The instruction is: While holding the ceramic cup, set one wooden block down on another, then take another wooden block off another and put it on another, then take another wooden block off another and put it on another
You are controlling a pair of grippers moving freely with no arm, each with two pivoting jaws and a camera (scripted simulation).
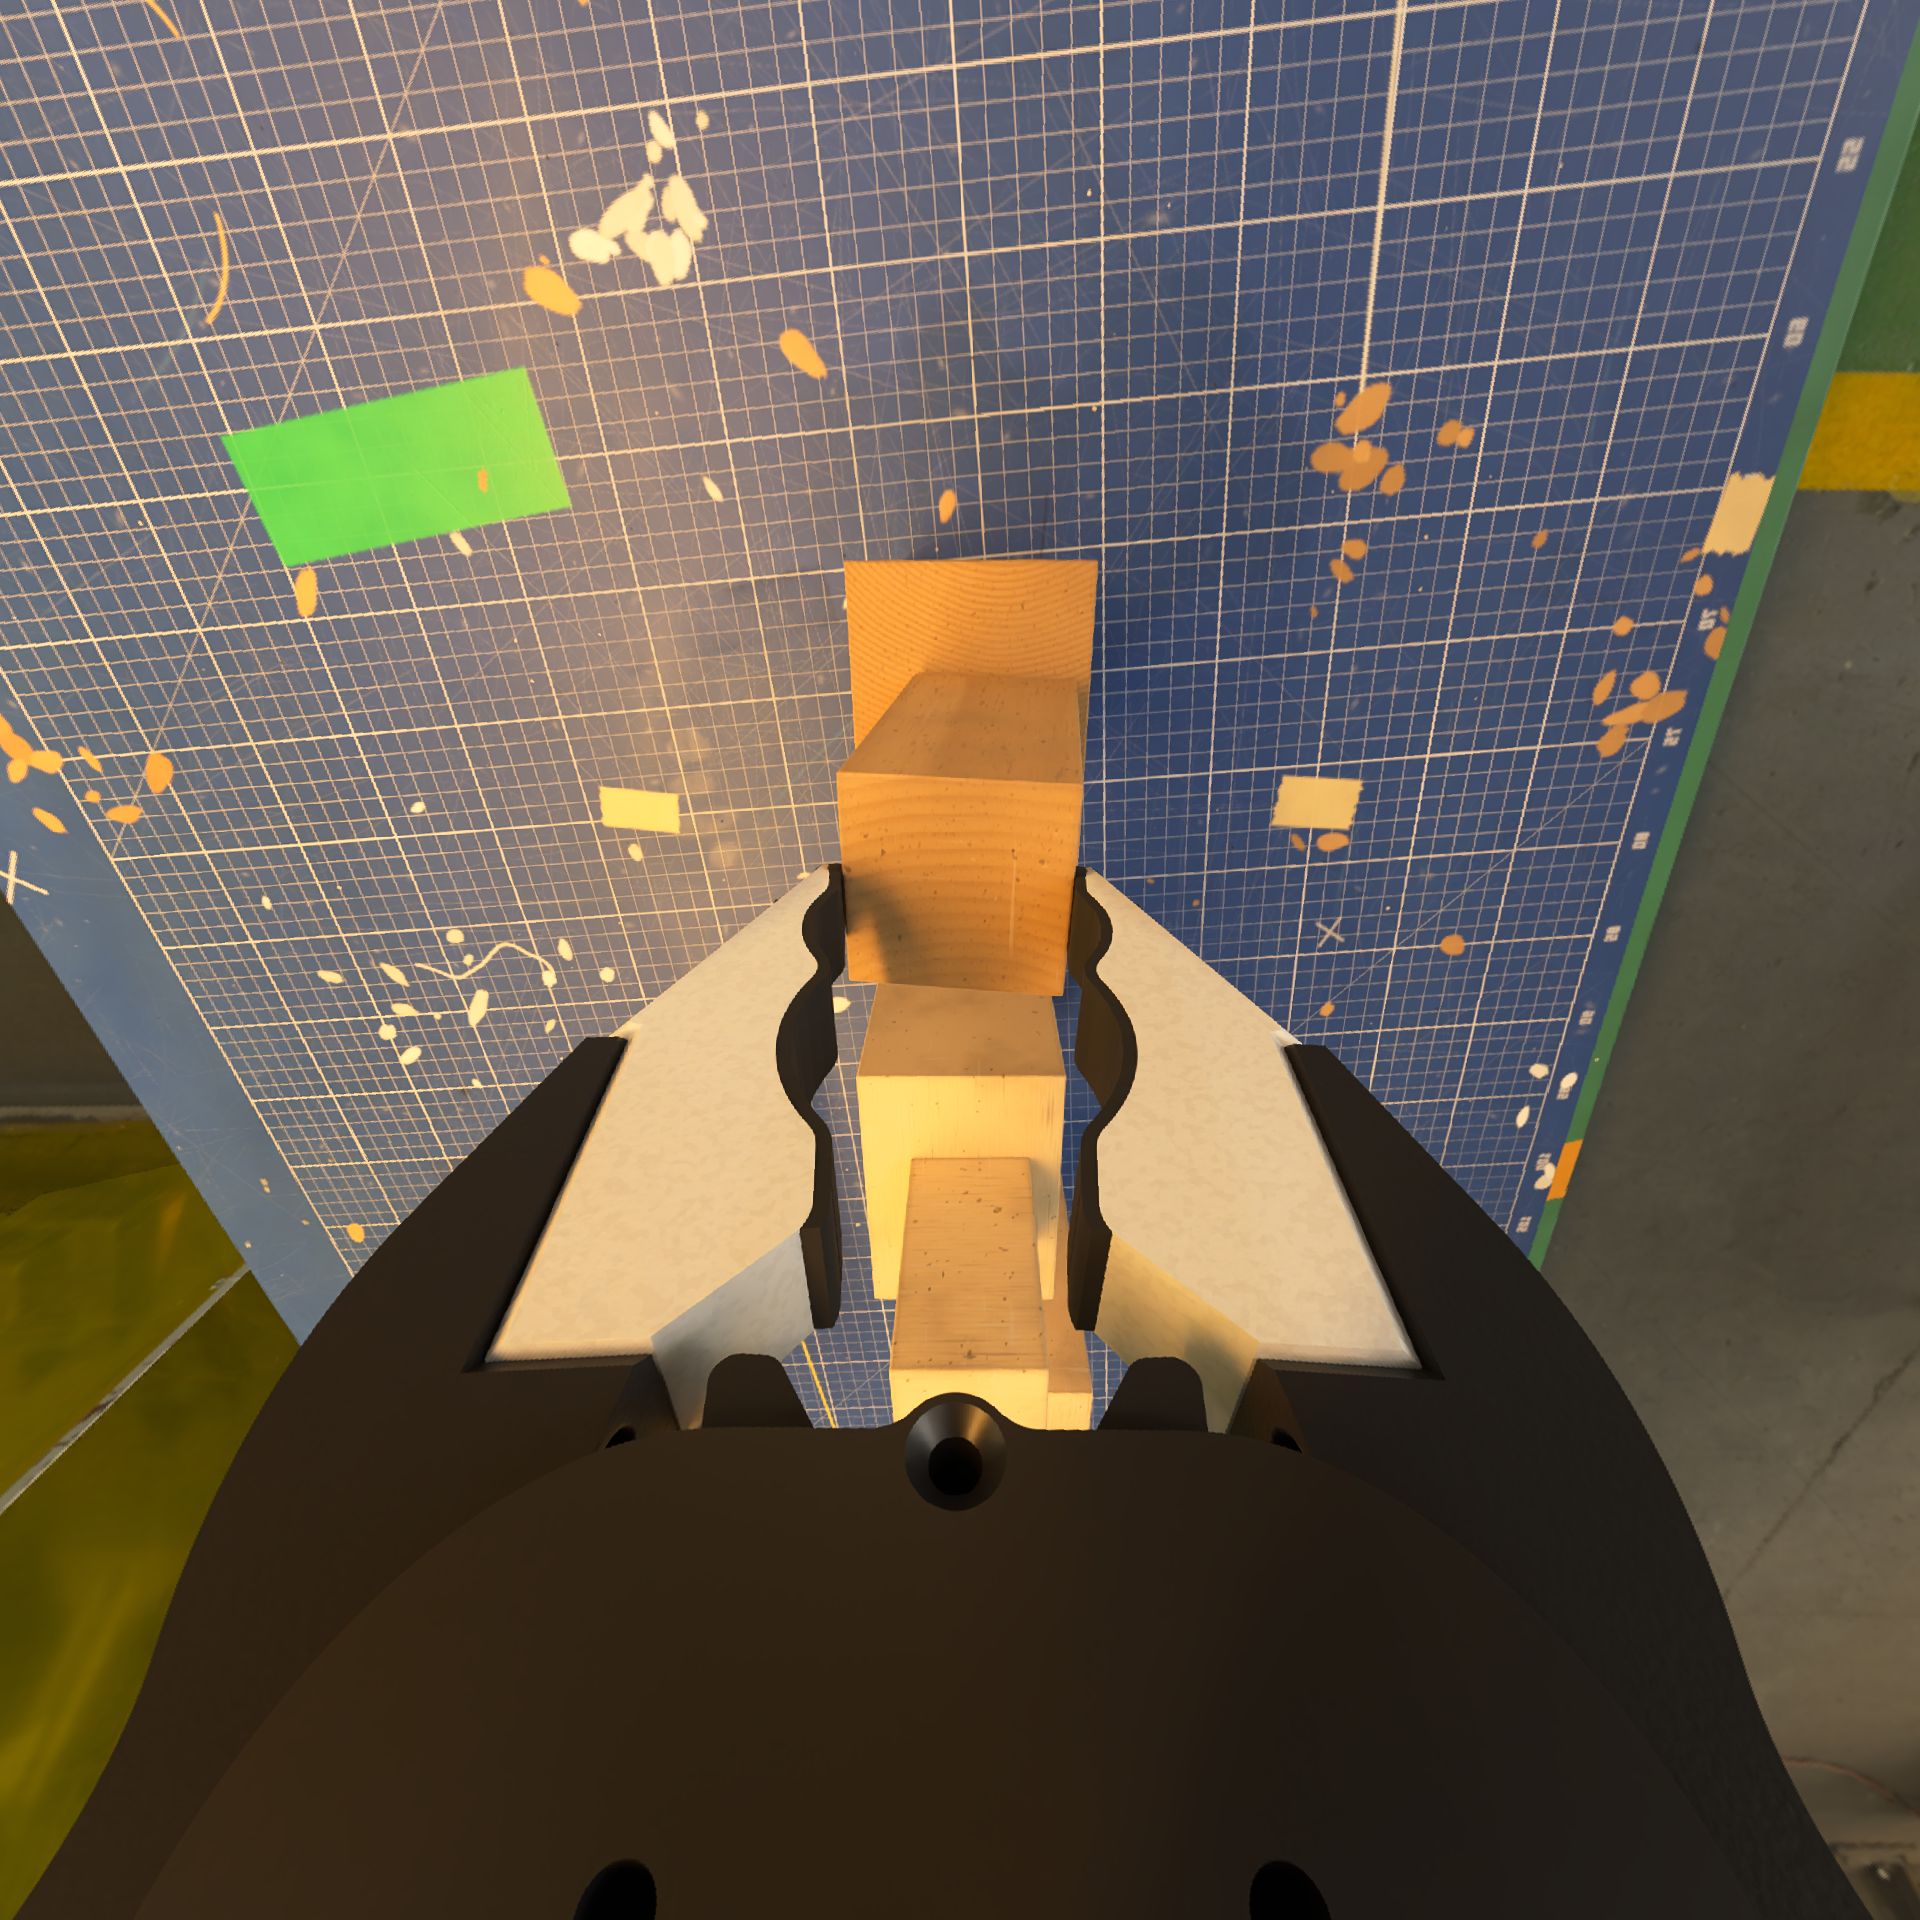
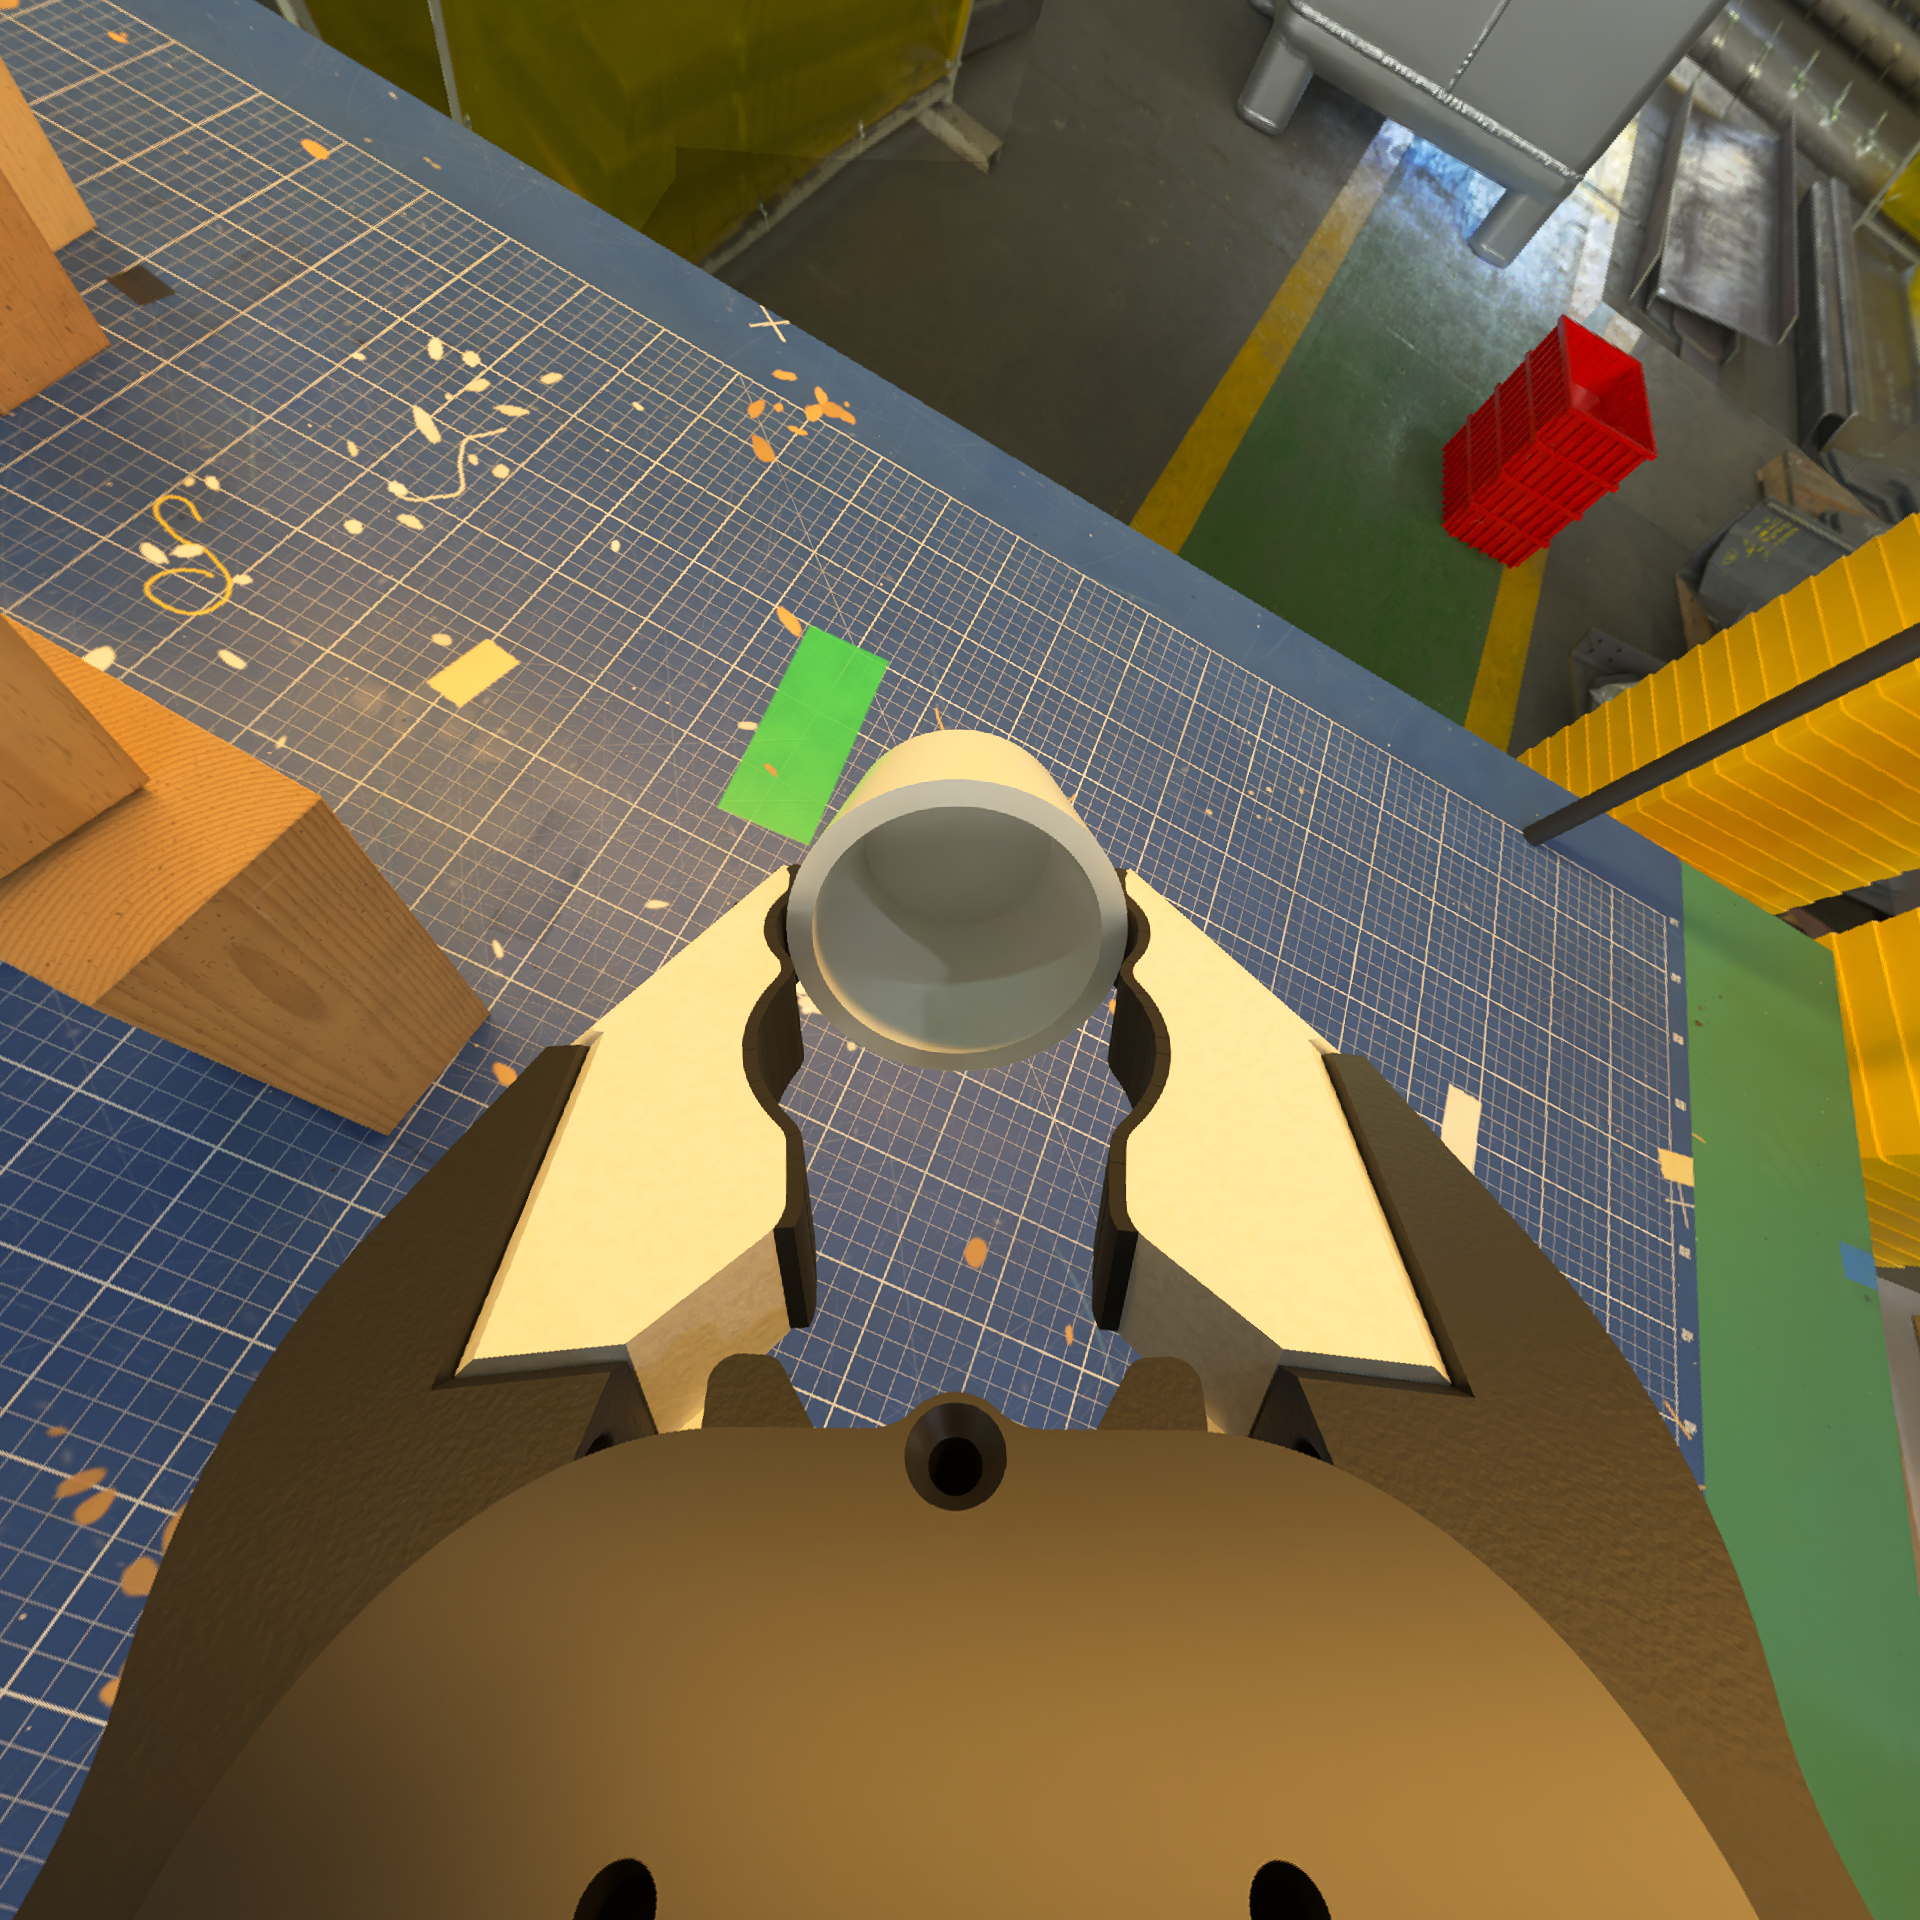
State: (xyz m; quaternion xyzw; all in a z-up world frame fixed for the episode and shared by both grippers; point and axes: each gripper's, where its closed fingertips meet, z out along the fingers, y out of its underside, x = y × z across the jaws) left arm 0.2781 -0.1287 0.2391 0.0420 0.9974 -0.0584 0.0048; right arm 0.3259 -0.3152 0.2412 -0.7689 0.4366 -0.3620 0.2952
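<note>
Blocks: four in left view; left tool [image 1: 956, 925] clamps top wooden block [image 1: 956, 873]; right tool [image 2: 956, 935] clamps one ceramic cup [image 2: 951, 925].

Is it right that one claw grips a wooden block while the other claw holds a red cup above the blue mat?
Nearly. The cup is pale cream and grey, not red, as the right wrist view shows. The rest holds: the right claw holds it above the blue mat, and the left claw grips a wooden block.

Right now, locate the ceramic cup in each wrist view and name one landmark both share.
Left wrist view: not in it.
Right wrist view: ceramic cup at centre, held between the right tool fingertips, mouth toward the camera.
Shared landmark: the green patch on the blue mat.
</note>
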